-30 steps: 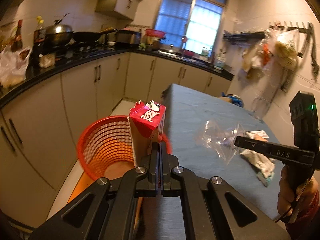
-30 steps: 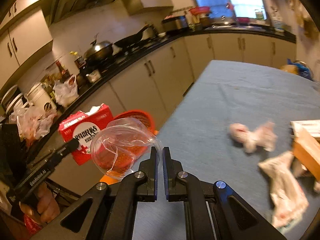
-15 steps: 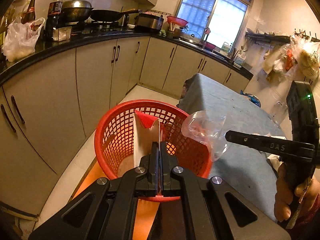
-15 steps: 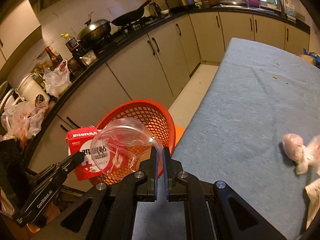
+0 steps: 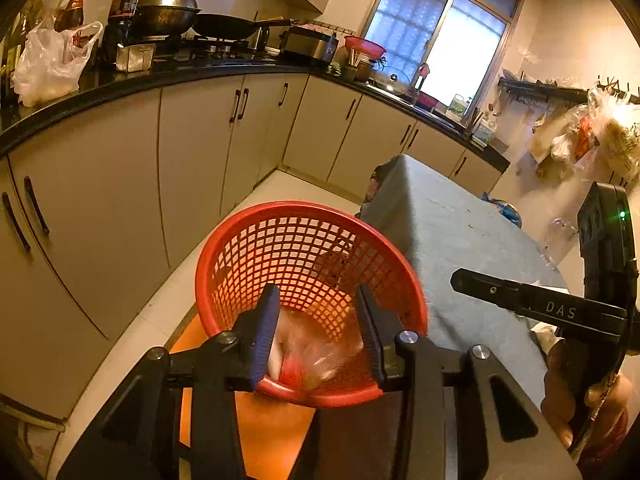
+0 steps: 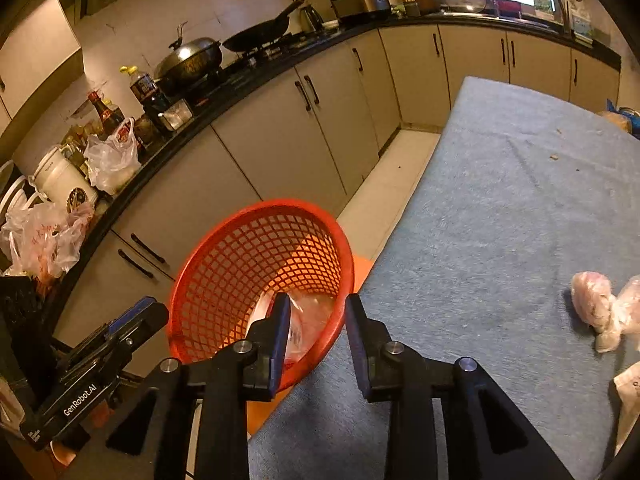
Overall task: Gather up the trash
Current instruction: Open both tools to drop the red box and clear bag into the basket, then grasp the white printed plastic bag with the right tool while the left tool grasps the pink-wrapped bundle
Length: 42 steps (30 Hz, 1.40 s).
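A red mesh basket (image 5: 248,256) stands on an orange stool beside the blue-grey table (image 5: 452,232); it also shows in the right wrist view (image 6: 224,280). My left gripper (image 5: 318,324) is open and empty above the basket. Blurred trash, a red-and-white carton with a clear plastic bag (image 5: 308,356), lies in the basket's bottom. My right gripper (image 6: 316,328) is open and empty over the basket's rim, with the clear bag (image 6: 308,320) below it. A pink crumpled bag (image 6: 596,308) lies on the table (image 6: 500,208) at the right.
Cream cabinets (image 5: 120,184) under a black counter run along the left and back. More crumpled wrapping (image 6: 628,392) lies at the table's right edge. The right gripper's body (image 5: 560,312) shows at the right of the left wrist view.
Both grippers have opened. The carton has dropped from the left one and the clear bag from the right one into the red basket. Both grippers hang closer over the basket.
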Tool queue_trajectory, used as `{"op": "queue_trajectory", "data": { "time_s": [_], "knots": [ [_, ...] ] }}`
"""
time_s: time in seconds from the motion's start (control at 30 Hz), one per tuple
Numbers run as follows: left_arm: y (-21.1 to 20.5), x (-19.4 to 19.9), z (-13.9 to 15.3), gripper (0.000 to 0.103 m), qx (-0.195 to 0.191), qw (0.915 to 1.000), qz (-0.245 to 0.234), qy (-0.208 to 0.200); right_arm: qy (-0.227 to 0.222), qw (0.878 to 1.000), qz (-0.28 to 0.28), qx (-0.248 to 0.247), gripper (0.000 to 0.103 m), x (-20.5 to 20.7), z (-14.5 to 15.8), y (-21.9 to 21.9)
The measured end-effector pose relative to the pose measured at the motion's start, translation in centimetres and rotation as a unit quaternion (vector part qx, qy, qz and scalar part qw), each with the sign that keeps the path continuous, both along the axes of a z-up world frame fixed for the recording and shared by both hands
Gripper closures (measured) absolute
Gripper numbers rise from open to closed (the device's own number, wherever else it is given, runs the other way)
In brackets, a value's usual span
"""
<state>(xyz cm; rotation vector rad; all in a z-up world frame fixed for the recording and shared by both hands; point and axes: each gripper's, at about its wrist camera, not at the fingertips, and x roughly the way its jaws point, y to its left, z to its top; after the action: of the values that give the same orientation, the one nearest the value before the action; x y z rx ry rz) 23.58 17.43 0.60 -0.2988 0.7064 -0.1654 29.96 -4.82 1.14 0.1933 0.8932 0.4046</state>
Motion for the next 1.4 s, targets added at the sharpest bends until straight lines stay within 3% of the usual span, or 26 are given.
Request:
{"op": "queue_trajectory", "data": {
  "time_s": [0.43,0.7,0.93,1.13,1.4],
  "knots": [
    [-4.3,-2.9,2.4,0.058,0.012,0.9987,-0.042,-0.027,-0.017,0.998,-0.043,0.033,0.073,-3.9,1.6,-6.1],
    [-11.3,-3.7,2.2,0.057,0.035,0.9929,-0.111,-0.024,-0.024,0.997,-0.063,0.048,0.072,-6.6,2.0,-10.3],
    [-17.9,-3.9,0.1,0.055,0.043,0.9844,-0.170,0.000,-0.030,0.993,-0.102,0.057,0.067,-8.9,2.4,-15.6],
    [-22.7,-4.5,-1.7,0.055,0.064,0.9765,-0.205,0.007,-0.038,0.988,-0.144,0.047,0.065,-11.5,2.6,-21.0],
    [-25.9,-5.1,-3.0,0.052,0.101,0.9680,-0.230,0.008,-0.025,0.984,-0.177,-0.018,0.059,-12.8,1.8,-26.8]
  ]
}}
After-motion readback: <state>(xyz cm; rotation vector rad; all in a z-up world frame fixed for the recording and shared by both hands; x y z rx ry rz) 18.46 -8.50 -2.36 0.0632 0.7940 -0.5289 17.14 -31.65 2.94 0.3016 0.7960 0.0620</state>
